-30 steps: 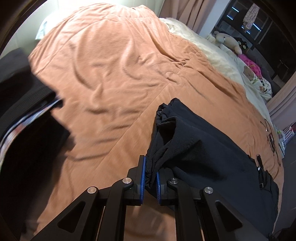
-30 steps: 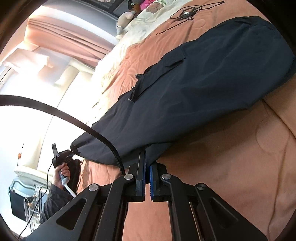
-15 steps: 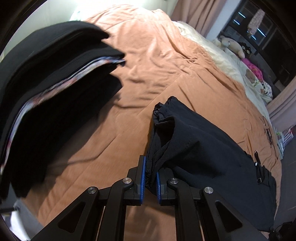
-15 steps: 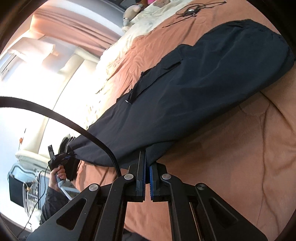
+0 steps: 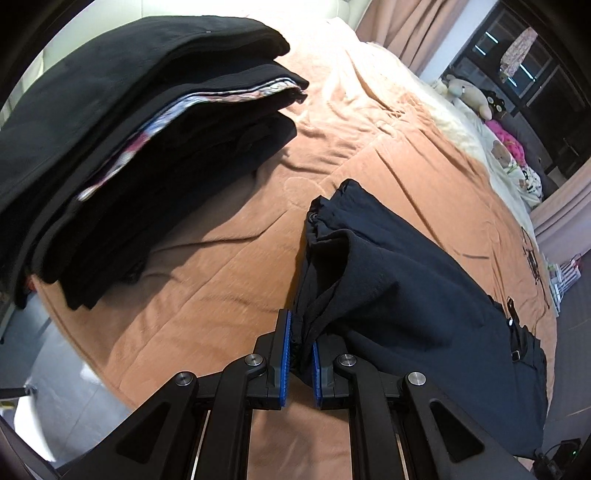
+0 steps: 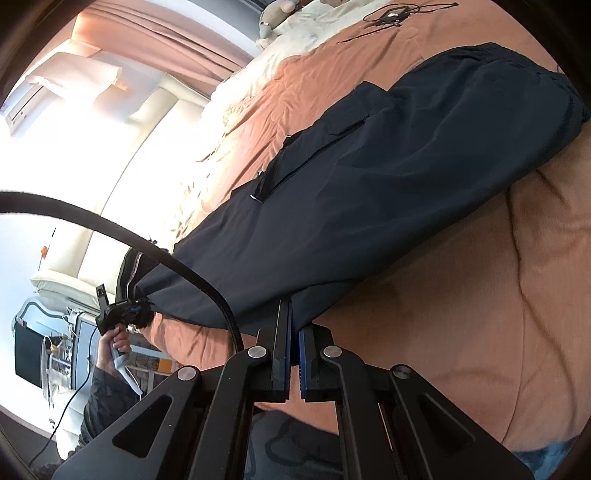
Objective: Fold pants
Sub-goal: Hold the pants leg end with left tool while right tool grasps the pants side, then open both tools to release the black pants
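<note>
Dark pants (image 5: 406,295) lie lengthwise on an orange bedspread (image 5: 221,280), seemingly folded once. The left gripper (image 5: 300,350) pinches 1 end, the right gripper (image 6: 294,354) clamps an edge; further folds remain.

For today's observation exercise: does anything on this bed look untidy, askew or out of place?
Yes. A loose black cable lies tangled on the orange bedspread beyond the dark pants. The pants' end bunches in the left claw rather than lying flat.
</note>
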A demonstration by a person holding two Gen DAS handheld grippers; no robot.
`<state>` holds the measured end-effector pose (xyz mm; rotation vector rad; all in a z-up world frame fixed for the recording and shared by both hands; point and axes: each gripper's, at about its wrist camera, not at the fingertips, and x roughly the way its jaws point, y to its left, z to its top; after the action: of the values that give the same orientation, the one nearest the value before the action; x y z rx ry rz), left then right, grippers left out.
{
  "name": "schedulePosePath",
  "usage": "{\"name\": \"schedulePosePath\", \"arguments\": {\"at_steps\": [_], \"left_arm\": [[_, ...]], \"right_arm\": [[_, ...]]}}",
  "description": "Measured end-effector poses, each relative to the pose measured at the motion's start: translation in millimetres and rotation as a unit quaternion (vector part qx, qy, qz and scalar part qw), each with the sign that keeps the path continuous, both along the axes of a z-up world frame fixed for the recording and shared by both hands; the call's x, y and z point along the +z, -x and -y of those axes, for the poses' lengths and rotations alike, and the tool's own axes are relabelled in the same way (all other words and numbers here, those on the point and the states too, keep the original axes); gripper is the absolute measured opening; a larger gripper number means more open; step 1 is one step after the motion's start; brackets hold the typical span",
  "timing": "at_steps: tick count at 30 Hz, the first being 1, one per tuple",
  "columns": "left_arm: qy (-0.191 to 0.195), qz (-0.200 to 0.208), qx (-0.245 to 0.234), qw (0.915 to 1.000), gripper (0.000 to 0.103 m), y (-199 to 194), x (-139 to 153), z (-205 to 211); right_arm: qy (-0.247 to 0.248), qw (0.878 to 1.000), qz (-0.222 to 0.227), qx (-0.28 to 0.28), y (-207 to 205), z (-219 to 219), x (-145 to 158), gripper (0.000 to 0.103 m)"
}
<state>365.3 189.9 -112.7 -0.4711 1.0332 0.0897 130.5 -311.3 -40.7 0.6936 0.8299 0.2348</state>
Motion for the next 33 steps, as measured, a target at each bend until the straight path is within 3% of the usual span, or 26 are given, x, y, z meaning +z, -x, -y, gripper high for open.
{"name": "schedulePosePath", "arguments": {"at_steps": [11, 19, 21, 22, 23, 25, 28, 33], "left_arm": [[-0.003, 0.003, 0.006, 1.0000, 0.011, 10, 2, -10], [-0.004, -0.037, 0.008, 0.9993, 0.013, 1, -29, -12], [-0.004, -0.048, 0.007, 0.9988, 0.015, 3, -36, -13], [-0.007, -0.053, 0.007, 0.9986, 0.023, 5, -38, -12], [-0.011, -0.056, 0.008, 0.9983, 0.030, 6, -40, -13], [-0.009, -0.054, 0.014, 0.9984, 0.036, 11, -41, -16], [0.005, -0.050, 0.021, 0.9985, 0.038, 20, -42, -21], [0.002, -0.044, 0.025, 0.9987, 0.054, 34, -38, -22]], "right_arm": [[-0.005, 1.000, -0.010, 0.004, -22, 4, -12, 0.000], [0.017, 0.999, -0.033, 0.010, -42, -4, -30, 0.003], [0.030, 0.999, -0.040, 0.010, -43, -4, -30, 0.010], [0.030, 0.999, -0.040, 0.009, -42, -4, -30, 0.018], [0.028, 0.999, -0.038, 0.008, -40, -2, -29, 0.033], [0.022, 0.999, -0.028, -0.007, -33, 4, -25, 0.051], [0.017, 0.999, -0.014, -0.027, -25, 18, -20, 0.054], [0.015, 0.997, -0.010, -0.072, -20, 46, -20, 0.054]]}}
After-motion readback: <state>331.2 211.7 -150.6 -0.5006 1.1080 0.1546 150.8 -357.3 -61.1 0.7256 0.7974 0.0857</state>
